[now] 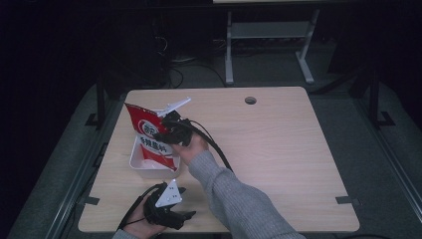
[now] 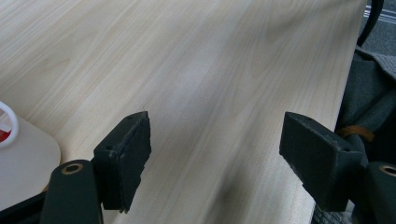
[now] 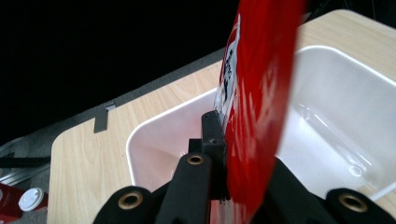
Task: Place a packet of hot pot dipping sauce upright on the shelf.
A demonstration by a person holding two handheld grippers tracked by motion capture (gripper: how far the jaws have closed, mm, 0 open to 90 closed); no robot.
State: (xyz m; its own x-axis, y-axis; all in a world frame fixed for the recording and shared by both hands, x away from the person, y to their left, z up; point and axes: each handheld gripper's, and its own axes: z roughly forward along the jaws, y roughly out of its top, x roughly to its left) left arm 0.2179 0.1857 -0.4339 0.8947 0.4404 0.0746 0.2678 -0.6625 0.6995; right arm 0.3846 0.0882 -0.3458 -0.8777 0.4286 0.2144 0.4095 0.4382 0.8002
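A red and white printed packet (image 1: 149, 137) hangs tilted over a white plastic bin (image 1: 137, 164) at the left of the table. My right gripper (image 1: 161, 133) is shut on the packet's right edge. In the right gripper view the glossy red packet (image 3: 257, 107) is pinched between the jaws of my right gripper (image 3: 229, 158), with the bin (image 3: 327, 112) right below. My left gripper (image 1: 184, 203) rests near the table's front edge, below the bin. Its jaws stand wide apart over bare wood in the left gripper view, so my left gripper (image 2: 215, 154) is open and holds nothing.
The light wooden table (image 1: 278, 144) has a round cable hole (image 1: 250, 100) at the back. A grey-sleeved forearm (image 1: 234, 199) crosses the front middle. The bin's rim (image 2: 8, 122) shows at the left edge of the left gripper view. A red, white-capped container (image 3: 25, 199) lies off the table.
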